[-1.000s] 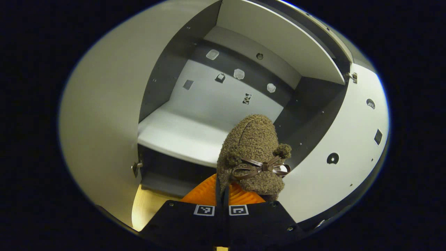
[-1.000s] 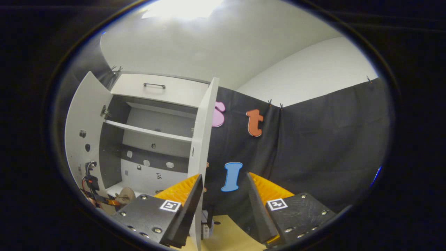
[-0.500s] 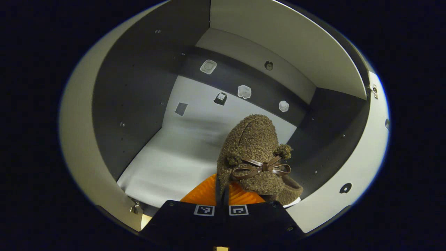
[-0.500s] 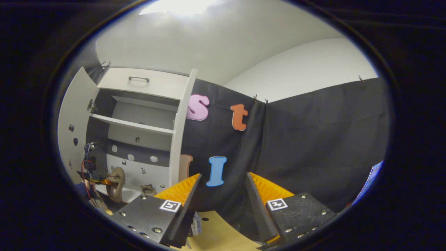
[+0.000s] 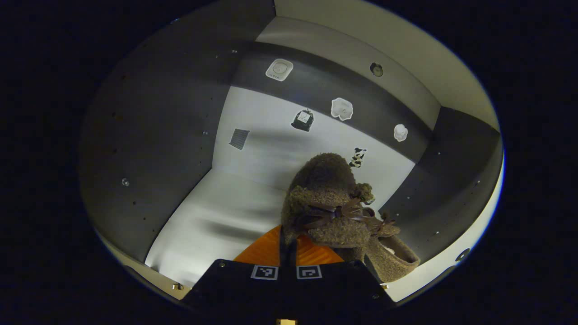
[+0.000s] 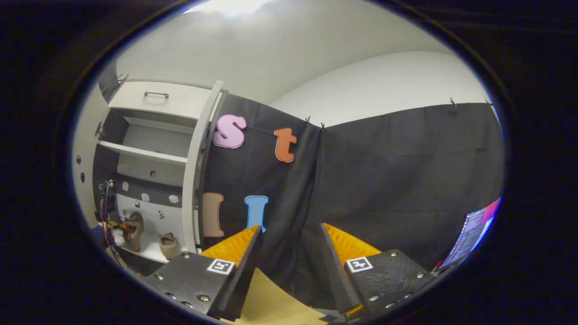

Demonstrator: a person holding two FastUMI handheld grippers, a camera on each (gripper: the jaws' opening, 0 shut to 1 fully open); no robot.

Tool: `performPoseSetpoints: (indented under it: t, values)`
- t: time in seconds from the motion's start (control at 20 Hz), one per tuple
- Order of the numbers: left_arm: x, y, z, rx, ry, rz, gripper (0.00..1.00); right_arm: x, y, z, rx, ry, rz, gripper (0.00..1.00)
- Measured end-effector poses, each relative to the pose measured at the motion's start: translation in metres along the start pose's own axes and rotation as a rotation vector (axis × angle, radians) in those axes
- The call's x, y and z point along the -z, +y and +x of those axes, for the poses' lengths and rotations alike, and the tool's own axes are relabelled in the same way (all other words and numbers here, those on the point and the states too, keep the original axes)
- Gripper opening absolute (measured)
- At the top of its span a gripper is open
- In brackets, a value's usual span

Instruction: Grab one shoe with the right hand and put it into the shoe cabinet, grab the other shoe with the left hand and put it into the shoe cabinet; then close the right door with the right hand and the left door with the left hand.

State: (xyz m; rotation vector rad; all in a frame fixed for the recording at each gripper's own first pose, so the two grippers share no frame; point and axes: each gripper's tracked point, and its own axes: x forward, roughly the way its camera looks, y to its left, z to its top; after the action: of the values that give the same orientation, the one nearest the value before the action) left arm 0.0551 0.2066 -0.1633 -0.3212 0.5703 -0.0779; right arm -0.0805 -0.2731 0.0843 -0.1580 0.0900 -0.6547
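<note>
Cabinet (image 6: 149, 135) stands at the left of the right gripper view, both doors swung open, a drawer with a handle above and a shelf across the upper part. Right door (image 6: 198, 167) shows edge-on, against the black cloth wall. Inside, in the left gripper view, the pale floor (image 5: 216, 216) of the lower compartment runs back to a light rear panel crossed by a dark band. Left gripper (image 5: 287, 246) reaches into this compartment, its fingers pressed tight together and clenched on the brown fuzzy shoe (image 5: 327, 203), which hangs toe forward above the floor, with a bow across its top. Second shoe (image 5: 390, 257) sits on the compartment floor just right of the held one, partly hidden behind it, its opening facing up. From the right gripper view both shoes are small: the held one (image 6: 134, 230) at the left gripper's tip, the other (image 6: 169, 244) resting beside it. Right gripper (image 6: 289, 253) hangs well apart from the cabinet, released, fingers spread wide with nothing between them, pointed at the cloth wall.
</note>
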Motion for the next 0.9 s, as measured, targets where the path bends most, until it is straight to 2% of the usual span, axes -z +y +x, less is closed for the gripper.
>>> performPoseSetpoints:
  t: [0.7,0.85,0.9]
  values:
    - [0.021,0.011,0.031,-0.085,0.085,0.139,0.00,0.013,-0.015,0.003,0.040,0.029,-0.015,0.75]
    - [0.022,0.007,0.033,-0.094,0.082,0.174,0.07,0.015,-0.018,0.002,0.041,0.032,-0.003,0.75]
    - [0.023,0.005,0.034,-0.094,0.087,0.180,0.14,0.017,-0.018,0.003,0.042,0.034,0.000,0.75]
